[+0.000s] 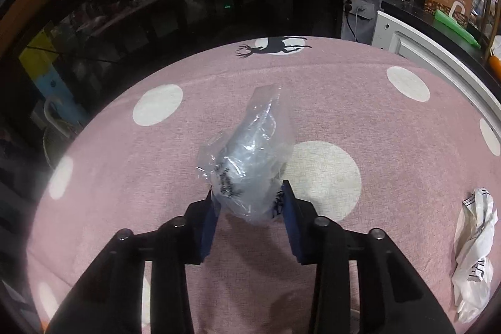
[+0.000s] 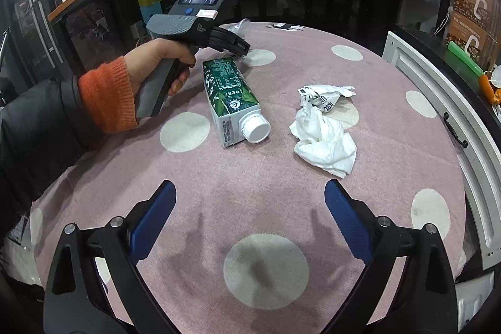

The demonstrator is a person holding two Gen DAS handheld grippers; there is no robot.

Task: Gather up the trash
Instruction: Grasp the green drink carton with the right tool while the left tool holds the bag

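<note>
We find the left gripper [image 1: 249,193] angled down over the pink cloth [image 1: 375,115], its pads pressed on a crumpled clear bag [image 1: 250,158] with black print; the bag's long axis runs away from the fingers. The right gripper [image 2: 250,193] hovers wide open, holding nothing. A green carton [image 2: 230,99] lies on its side, cap toward us, beside a white wrapper [image 2: 322,130].
</note>
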